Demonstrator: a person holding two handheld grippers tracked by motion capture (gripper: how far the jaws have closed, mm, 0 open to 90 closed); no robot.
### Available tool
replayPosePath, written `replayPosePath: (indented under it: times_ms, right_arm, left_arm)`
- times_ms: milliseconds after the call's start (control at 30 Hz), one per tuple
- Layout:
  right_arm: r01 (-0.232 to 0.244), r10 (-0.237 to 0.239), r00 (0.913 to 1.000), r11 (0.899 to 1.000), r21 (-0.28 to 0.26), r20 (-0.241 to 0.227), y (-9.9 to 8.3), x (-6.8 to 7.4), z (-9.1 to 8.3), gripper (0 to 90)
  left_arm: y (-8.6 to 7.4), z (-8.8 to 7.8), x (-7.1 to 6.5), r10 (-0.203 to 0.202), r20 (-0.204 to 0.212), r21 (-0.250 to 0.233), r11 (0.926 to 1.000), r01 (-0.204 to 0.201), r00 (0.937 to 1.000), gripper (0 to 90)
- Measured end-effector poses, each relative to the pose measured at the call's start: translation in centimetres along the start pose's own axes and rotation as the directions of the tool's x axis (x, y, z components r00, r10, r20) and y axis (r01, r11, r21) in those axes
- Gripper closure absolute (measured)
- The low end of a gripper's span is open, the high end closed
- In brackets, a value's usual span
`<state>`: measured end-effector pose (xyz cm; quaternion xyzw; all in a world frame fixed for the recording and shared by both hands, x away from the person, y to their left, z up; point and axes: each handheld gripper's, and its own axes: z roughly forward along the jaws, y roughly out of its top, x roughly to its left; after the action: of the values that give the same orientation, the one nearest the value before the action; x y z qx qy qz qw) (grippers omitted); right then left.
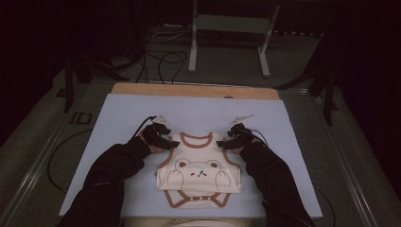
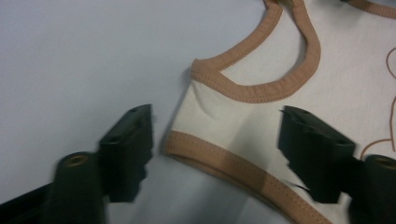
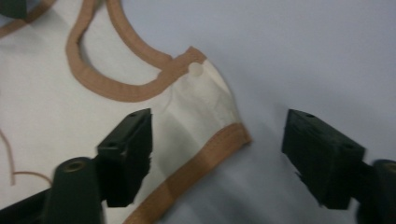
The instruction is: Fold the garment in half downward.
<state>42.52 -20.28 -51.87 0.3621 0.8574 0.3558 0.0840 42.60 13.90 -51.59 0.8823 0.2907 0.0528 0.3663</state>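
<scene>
A cream baby bodysuit point(image 1: 198, 172) with brown trim lies flat on the near middle of the pale blue table mat point(image 1: 118, 118), neck opening toward the far side. A bear face is printed on its chest, and the snap flap at its near end is folded so that it peeks out below the body. The far shoulders sit under the two grippers, so the strap ends are partly covered in the high view.

The left gripper point(image 2: 215, 154) stands over the garment's left shoulder strap point(image 2: 219, 116). Its jaws are apart, one over the bare mat, the other over the cream fabric, with the strap and its brown armhole edge between them; the pads do not press on the cloth. The right gripper point(image 3: 217, 154) mirrors this at the right shoulder strap point(image 3: 205, 102): jaws apart, one above the fabric, one above the mat, the strap corner between them and untouched by the pads.

Black sleeves point(image 1: 113, 175) run in from the near edge to both grippers. Beyond the mat a strip of wooden tabletop point(image 1: 194, 90) shows, then a dim floor with black cables point(image 1: 161, 61) and the white legs of a stand point(image 1: 229, 23), whose top is cut off.
</scene>
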Motion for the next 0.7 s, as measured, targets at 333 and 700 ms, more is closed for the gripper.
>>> replayPosePath:
  times_ms: [333, 700]
  right_arm:
    - [0.071, -0.072, 0.9967, 0.997, 0.016, 0.039, 0.2, 0.6, 0.4, 42.9]
    - [0.113, -0.114, 0.9932, 0.993, 0.037, 0.022, 0.3, 1.3, 0.2, 67.8]
  left_arm:
    - [-0.2, 0.4, -0.2, 0.024, -0.019, 0.020, 0.9995, -0.023, 0.9995, 48.8]
    - [0.1, 0.4, -0.4, 0.009, -0.051, 0.042, 0.9991, -0.007, 0.9987, 65.4]
